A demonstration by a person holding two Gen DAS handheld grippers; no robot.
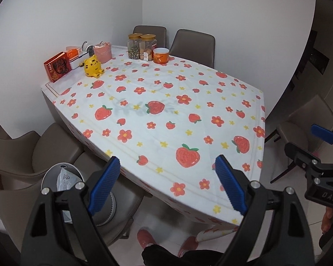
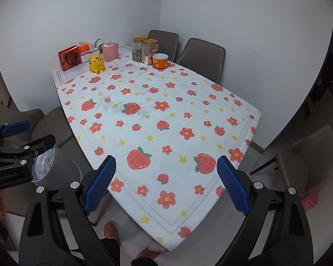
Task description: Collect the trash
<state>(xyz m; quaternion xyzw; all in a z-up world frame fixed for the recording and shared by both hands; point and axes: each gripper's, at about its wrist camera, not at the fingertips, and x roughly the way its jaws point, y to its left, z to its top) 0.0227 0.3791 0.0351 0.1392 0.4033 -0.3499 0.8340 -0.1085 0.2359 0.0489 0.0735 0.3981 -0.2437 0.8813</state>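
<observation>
We hold both grippers above the near edge of the table (image 1: 62,86), which is covered by a white cloth (image 1: 166,119) printed with strawberries and flowers. Our left gripper (image 1: 166,184) has its blue pads spread wide with nothing between them, and our right gripper (image 2: 166,184) is spread just as wide and holds nothing either. The bin (image 1: 64,175), grey with a white bag (image 1: 65,180) inside, stands on a chair (image 1: 40,155) at the table's left side, just beside our left gripper. At the far end of the table we see a red box (image 1: 56,68), a yellow tiger toy (image 1: 92,66), a pink tub (image 1: 103,52), two clear jars (image 1: 142,46) with gold lids and an orange can (image 1: 161,55). More chairs (image 1: 194,44) stand around the table.
</observation>
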